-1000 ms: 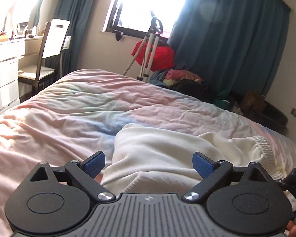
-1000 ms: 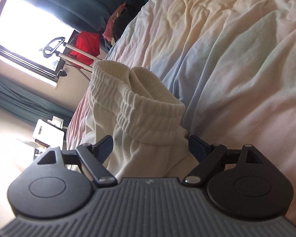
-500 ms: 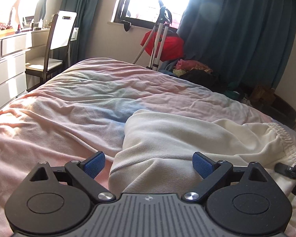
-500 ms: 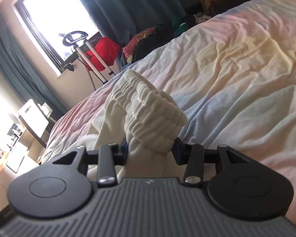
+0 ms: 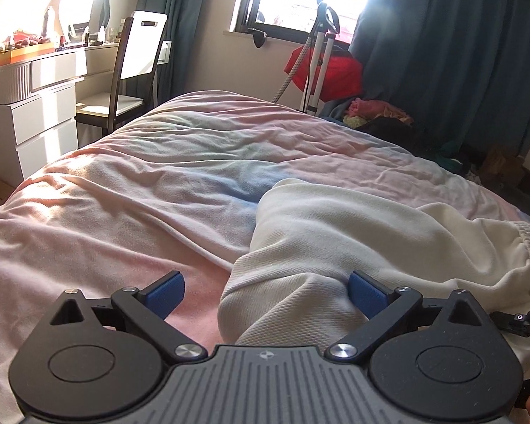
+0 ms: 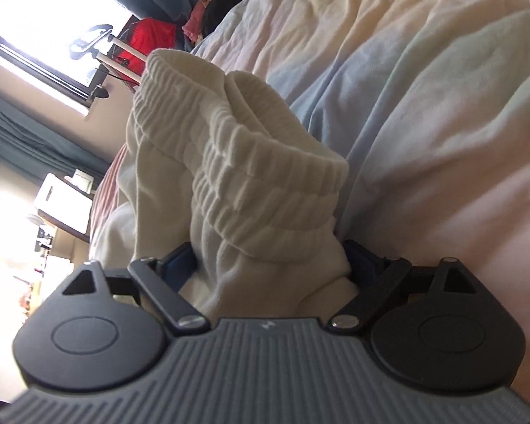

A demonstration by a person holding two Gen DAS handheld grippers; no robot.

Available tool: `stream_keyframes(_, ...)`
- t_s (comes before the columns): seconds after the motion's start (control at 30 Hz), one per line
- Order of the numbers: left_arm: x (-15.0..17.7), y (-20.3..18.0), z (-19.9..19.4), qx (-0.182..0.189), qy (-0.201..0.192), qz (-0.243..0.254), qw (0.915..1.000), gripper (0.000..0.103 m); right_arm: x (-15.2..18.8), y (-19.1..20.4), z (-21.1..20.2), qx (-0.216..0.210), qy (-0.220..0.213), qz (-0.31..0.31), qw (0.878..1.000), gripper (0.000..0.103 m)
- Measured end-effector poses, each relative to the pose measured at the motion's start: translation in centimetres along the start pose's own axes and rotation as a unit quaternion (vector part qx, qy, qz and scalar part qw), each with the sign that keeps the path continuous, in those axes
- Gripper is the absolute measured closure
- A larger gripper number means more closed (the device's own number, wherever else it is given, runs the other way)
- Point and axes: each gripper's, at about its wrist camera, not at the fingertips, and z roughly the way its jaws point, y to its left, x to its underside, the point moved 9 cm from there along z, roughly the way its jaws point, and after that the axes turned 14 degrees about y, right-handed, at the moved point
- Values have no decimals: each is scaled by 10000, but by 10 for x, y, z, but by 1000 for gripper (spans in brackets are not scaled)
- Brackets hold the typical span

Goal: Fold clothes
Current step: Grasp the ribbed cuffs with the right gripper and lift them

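A cream-white garment (image 5: pixel 353 233) with a ribbed elastic waistband lies crumpled on the pastel bed cover (image 5: pixel 141 183). My left gripper (image 5: pixel 266 295) is open, its blue pads either side of a fold of the cloth near me. In the right wrist view the garment's waistband (image 6: pixel 251 162) stands bunched up in front of my right gripper (image 6: pixel 268 268). Its jaws are wide apart with the cloth between them, and the view is rolled to one side. The tip of the right gripper shows at the right edge of the left wrist view (image 5: pixel 526 318).
A white dresser (image 5: pixel 35 106) and a dark chair (image 5: pixel 130 67) stand left of the bed. A window, teal curtains (image 5: pixel 459 53), a metal stand (image 5: pixel 318 53), a red bag (image 5: pixel 335 70) and a heap of clothes (image 5: pixel 381 113) lie beyond the bed's far edge.
The right gripper had closed on the waistband half a second ago and now stands wide open again, rolled sideways. The left gripper stayed open and drifted slightly left along the garment.
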Motion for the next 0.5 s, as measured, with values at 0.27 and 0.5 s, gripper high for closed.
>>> stream_keyframes(0.27,2,11,3,33,125,-416,9991,0,1,18,-21,-849,-397,-143,9955,10)
stream_keyframes(0.5,5,15,6,128,251,-631,9976,0,-2,19,-34,-1320,-627,89,9892,10)
